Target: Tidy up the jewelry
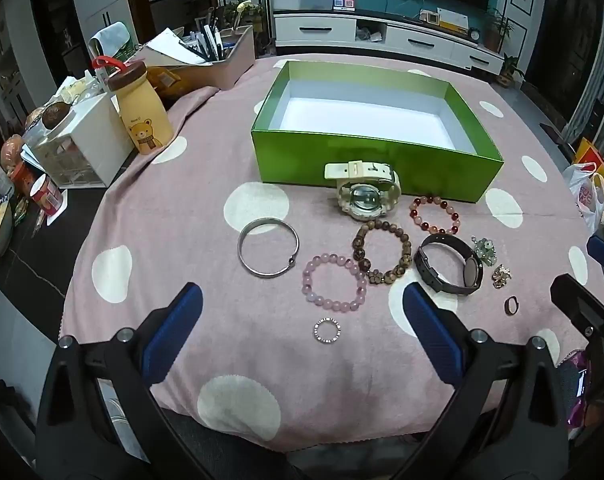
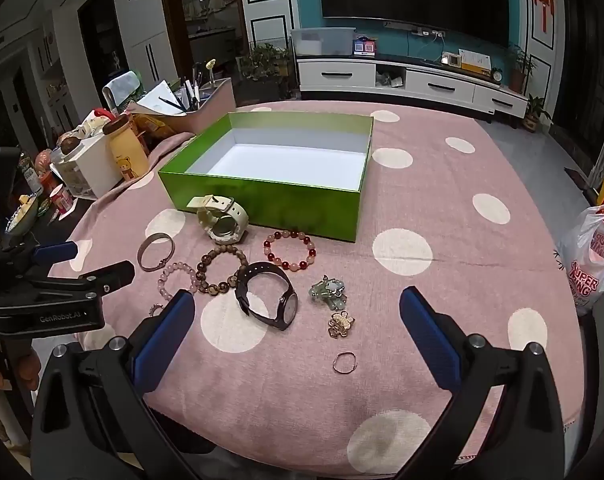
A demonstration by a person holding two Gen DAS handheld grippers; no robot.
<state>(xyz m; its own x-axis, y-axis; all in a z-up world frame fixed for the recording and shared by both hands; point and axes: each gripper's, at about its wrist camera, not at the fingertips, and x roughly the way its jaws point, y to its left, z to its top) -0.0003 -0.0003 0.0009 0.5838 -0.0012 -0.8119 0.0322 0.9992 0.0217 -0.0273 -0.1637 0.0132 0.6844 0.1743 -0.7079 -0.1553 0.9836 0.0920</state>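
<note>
Green box (image 1: pixel 375 168) sits open and empty on the dotted cloth (image 1: pixel 206 240); all jewelry lies loose on the near side of it, nothing packed yet.

- White watch (image 1: pixel 365 196) touches the box's near wall.
- Red bead bracelet (image 1: pixel 433 214), brown bead bracelet (image 1: pixel 381 252) and black watch (image 1: pixel 449 268) lie just nearer than that; brown beads touch the pink bracelet (image 1: pixel 333 284).
- Silver bangle (image 1: pixel 268 253) lies apart, off toward the box's left end.
- Small pieces farthest from the box: stone ring (image 1: pixel 326 330), jade charm (image 2: pixel 329 291), gold brooch (image 2: pixel 340 324), thin ring (image 2: pixel 345 362).

Left gripper (image 1: pixel 302 320): fingers spread wide, holding nothing, hovering over stone ring and pink bracelet. Right gripper (image 2: pixel 298 328): likewise wide, nothing held, over black watch and brooch.

Judgement: first pick pending. Take isolated pieces first. Straddle one side of a loop, pinch low against the cloth without snagging it. Lift clear before crossing the box wall.
</note>
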